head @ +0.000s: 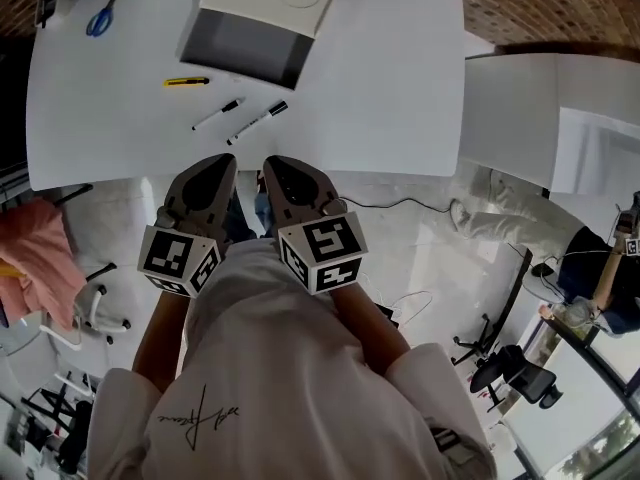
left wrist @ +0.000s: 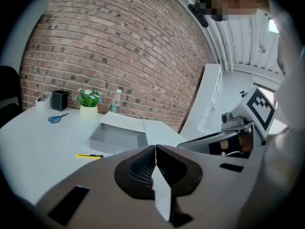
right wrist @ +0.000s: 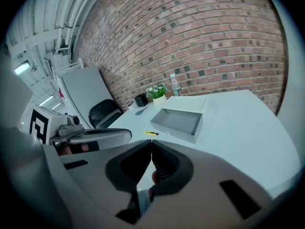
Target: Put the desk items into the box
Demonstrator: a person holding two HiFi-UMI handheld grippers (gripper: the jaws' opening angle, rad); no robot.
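**Head view:** A white table (head: 400,88) fills the top of the frame, with a 2nd white desk (head: 520,108) butting up at its right and a brick wall behind. On the table lie the loose desk items: blue-handled scissors (head: 100,16) at the far left corner, a slim yellow knife (head: 187,81), and 2 black-and-white markers (head: 218,114) (head: 258,122) lying side by side nearest the person. The box (head: 250,43), a shallow grey rectangle with its white lid folded back, sits just beyond the knife. Nothing lies between the items and the box. The left gripper (head: 228,163) and right gripper (head: 270,165) hang side by side just short of the table's near edge, above the person's white shirt (head: 290,388). A pink cloth (head: 35,238), a floor cable (head: 400,206) and a black office chair (head: 510,368) ring the scene.

**Left gripper view:** The left gripper (left wrist: 156,149) has its 2 ribbed dark jaws pressed together on nothing. Past them stand the box (left wrist: 119,135), the knife (left wrist: 89,155), the scissors (left wrist: 57,118), a black pen pot (left wrist: 59,99), a small plant (left wrist: 89,104) in a pale pot and a clear bottle (left wrist: 116,101) against rough red brick. The right gripper (left wrist: 238,128) shows at the frame's right.

**Right gripper view:** The right gripper (right wrist: 151,144) is likewise closed tip to tip and empty. Ahead lie the box (right wrist: 178,122), open and bare inside, the knife (right wrist: 151,133) just beside its near corner, the scissors (right wrist: 140,112), the plant (right wrist: 157,93) and the bottle (right wrist: 175,86). The left gripper (right wrist: 90,136) shows at the frame's left, in front of a black chair (right wrist: 105,112).
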